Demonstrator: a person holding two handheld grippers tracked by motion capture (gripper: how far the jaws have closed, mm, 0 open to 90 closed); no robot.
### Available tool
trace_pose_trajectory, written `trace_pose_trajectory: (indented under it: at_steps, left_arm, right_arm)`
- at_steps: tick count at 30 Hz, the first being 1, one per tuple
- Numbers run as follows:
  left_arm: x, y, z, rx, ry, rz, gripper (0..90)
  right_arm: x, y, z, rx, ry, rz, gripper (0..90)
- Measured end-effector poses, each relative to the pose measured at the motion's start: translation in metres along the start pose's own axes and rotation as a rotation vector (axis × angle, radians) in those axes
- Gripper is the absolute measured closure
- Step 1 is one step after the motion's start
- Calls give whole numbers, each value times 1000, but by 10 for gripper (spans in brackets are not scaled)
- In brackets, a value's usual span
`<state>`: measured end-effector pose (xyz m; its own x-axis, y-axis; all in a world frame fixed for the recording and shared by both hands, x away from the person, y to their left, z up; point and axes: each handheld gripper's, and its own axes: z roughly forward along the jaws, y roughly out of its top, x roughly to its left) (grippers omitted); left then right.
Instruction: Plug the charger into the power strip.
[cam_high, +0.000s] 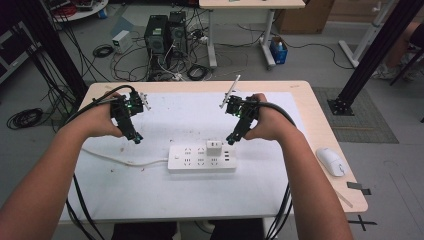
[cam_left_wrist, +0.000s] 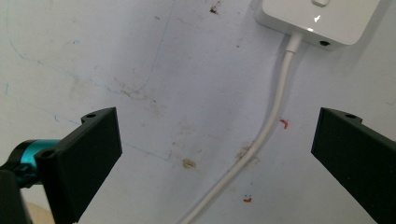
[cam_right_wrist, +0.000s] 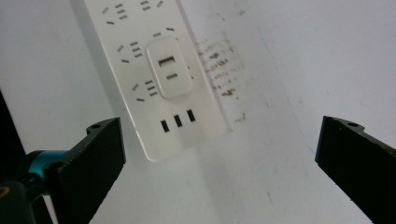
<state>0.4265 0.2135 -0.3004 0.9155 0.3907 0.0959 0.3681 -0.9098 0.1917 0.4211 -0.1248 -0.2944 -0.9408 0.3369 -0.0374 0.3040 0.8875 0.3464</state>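
Note:
A white power strip (cam_high: 201, 157) lies in the middle of the white mat, with a white USB charger (cam_high: 214, 147) plugged into it. Its white cord (cam_high: 127, 161) runs off to the left. My left gripper (cam_high: 136, 137) hovers left of the strip, open, above the cord (cam_left_wrist: 261, 140); the strip's end (cam_left_wrist: 322, 18) is at the top of the left gripper view. My right gripper (cam_high: 231, 138) hangs open just above the strip's right end. In the right gripper view the strip (cam_right_wrist: 159, 79) and charger (cam_right_wrist: 168, 74) lie ahead of the wide-apart jaws.
A white mouse (cam_high: 331, 161) rests near the table's right edge. The mat (cam_high: 150, 195) is stained and marked with pen. Beyond the table are computer towers (cam_high: 165, 35), tangled cables and another desk.

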Motion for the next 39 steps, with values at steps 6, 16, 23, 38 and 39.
trace_pose_trajectory:
  at_steps: [6,16,23,38,39]
  left_arm:
    - [2,6,-6,4,-6,17,17]
    - [5,12,-2,8,-23,23,17]
    - [2,13,-1,10,-28,33,17]
    - [9,11,3,19,-36,23,17]
    - [9,11,3,19,-36,23,17]
  right_arm:
    - [-5,-9,-9,46,-22,11,9]
    - [-14,-11,-10,101,-35,36,9]
    - [-13,-10,-8,114,-43,26,10]
    - [-18,-6,-1,119,-30,22,10]
    - [-18,-6,-2,121,-32,25,10]
